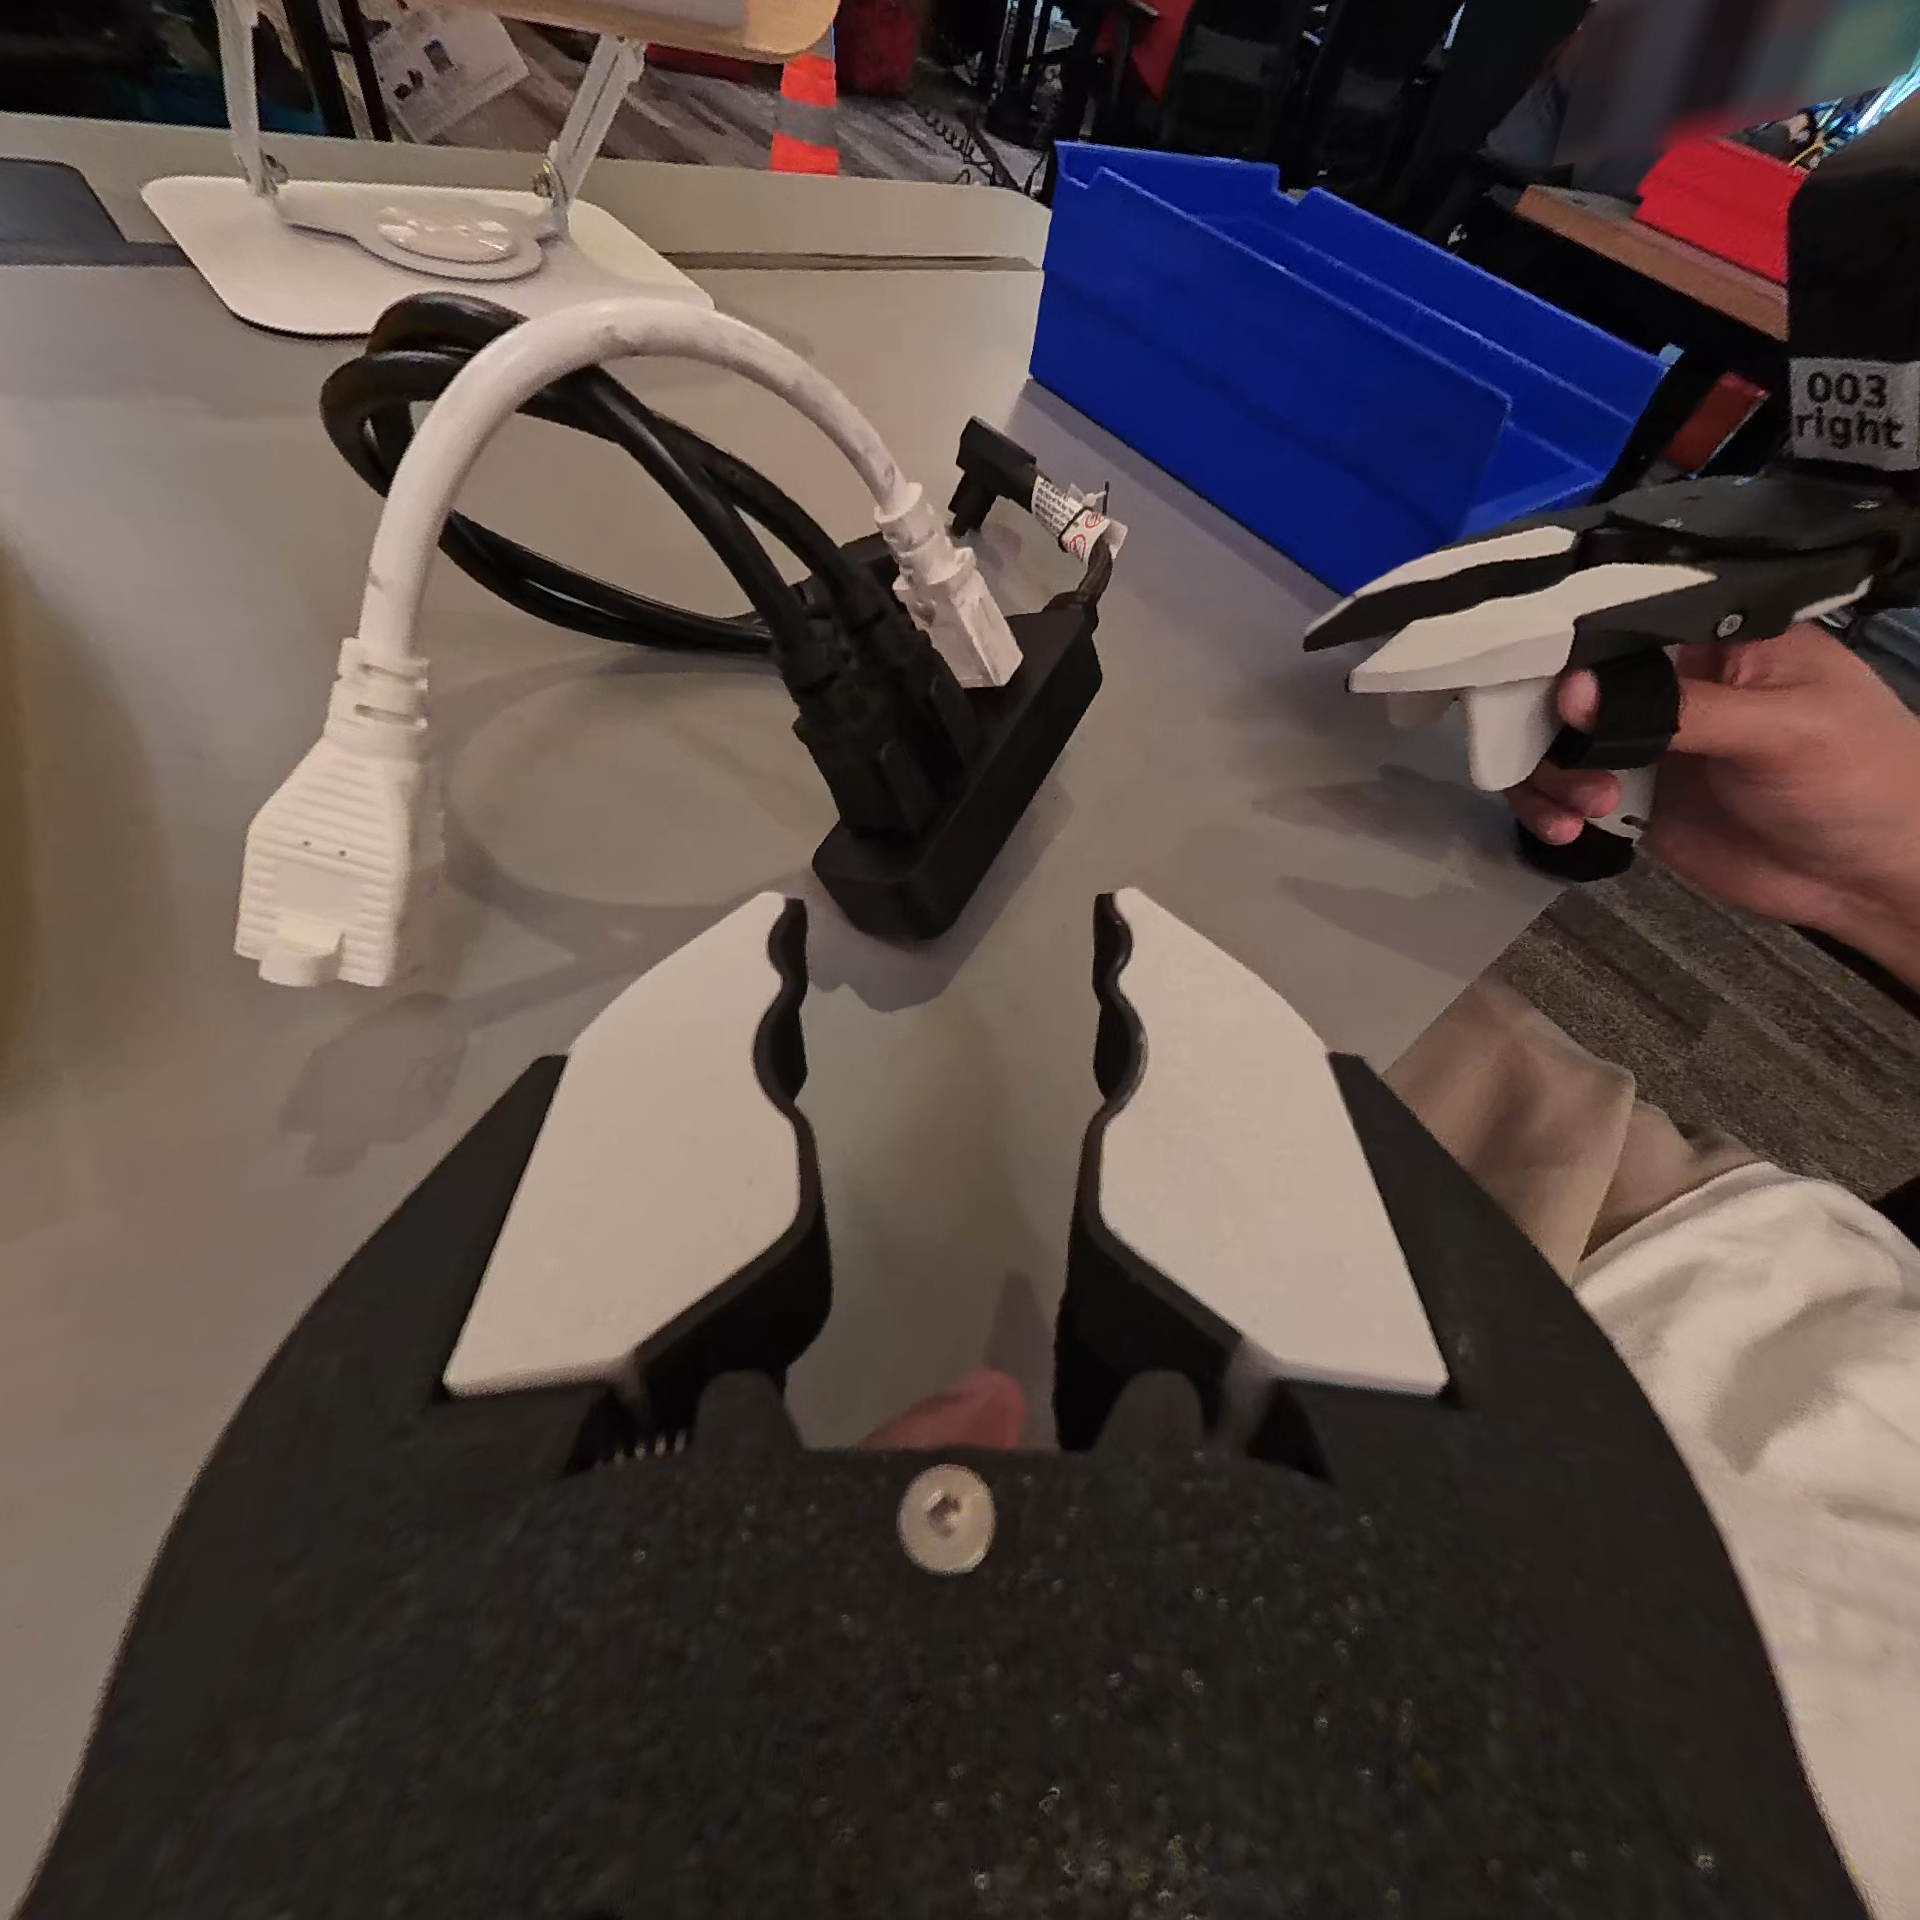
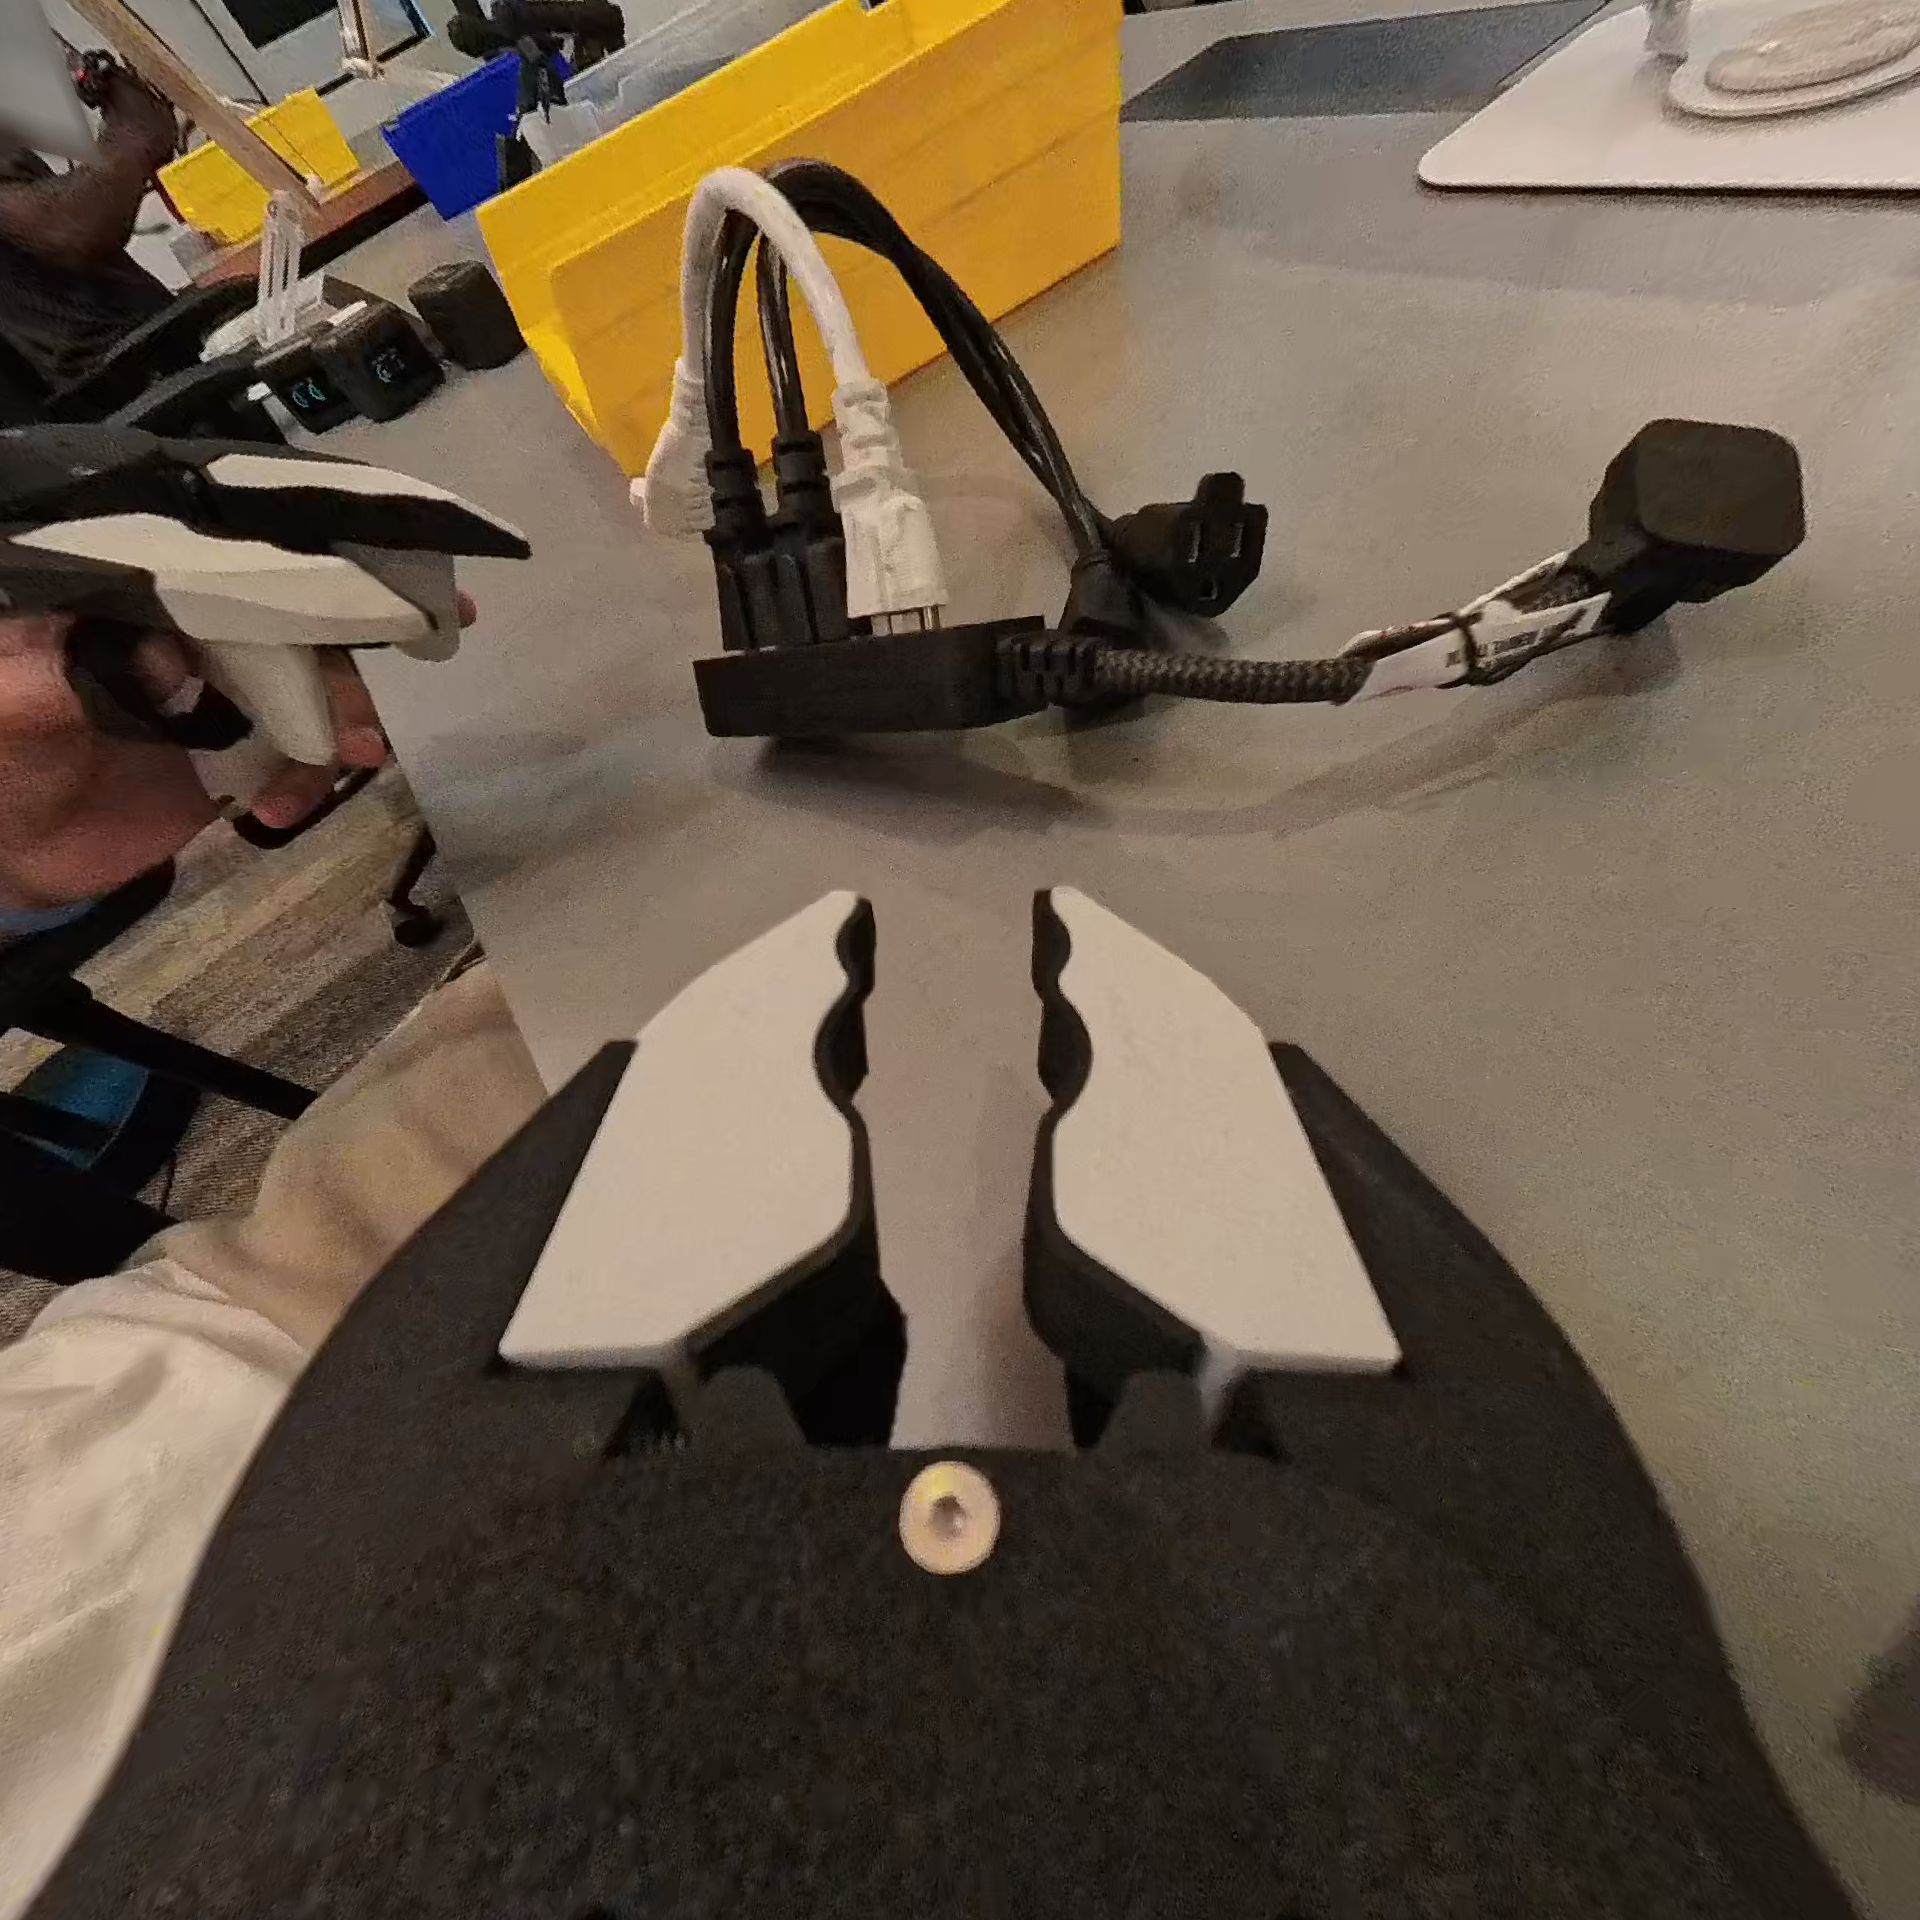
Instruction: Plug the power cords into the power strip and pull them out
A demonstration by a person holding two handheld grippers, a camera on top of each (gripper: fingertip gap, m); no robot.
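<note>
I hold my left claw (image 1: pixel 948 914) low over the grey tabletop (image 1: pixel 623 1039), level and pointing forward, its white-faced fingers spread with only bare table between them. Straight ahead of its tips, just beyond them, lies the flat black plastic power strip (image 1: pixel 971 800), tilted away to the right. Three plugs stand in it side by side: two black moulded plugs (image 1: pixel 873 717) nearer my claw and one white plug (image 1: pixel 951 613) at the far end. The short white cord (image 1: pixel 582 364) arches up from that plug and comes down to the left of my claw, where its ribbed white socket end (image 1: pixel 327 831) rests on the table. The black cords (image 1: pixel 488 520) loop behind the strip.

My right claw (image 2: pixel 953 904) is also low and level over the table, fingers parted a little less widely, gripping nothing. The power strip (image 2: pixel 862 675) sits ahead of it, slightly left of centre, side-on. In this view the white plug (image 2: pixel 888 551) is not fully home; metal shows beneath it. The strip's own braided cable (image 2: pixel 1216 670) runs off to the right, ending in a bulky black plug (image 2: pixel 1694 509) on the table, and a loose black socket end (image 2: pixel 1205 551) lies just behind the strip's right corner.

Each hand wraps a pistol-style handle, a finger on the trigger; my right hand (image 1: pixel 1756 779) shows off to the right of the left claw. A yellow plastic bin (image 2: pixel 831 187) stands beyond the strip from the right claw, and a blue plastic bin (image 1: pixel 1299 364) from the left.
</note>
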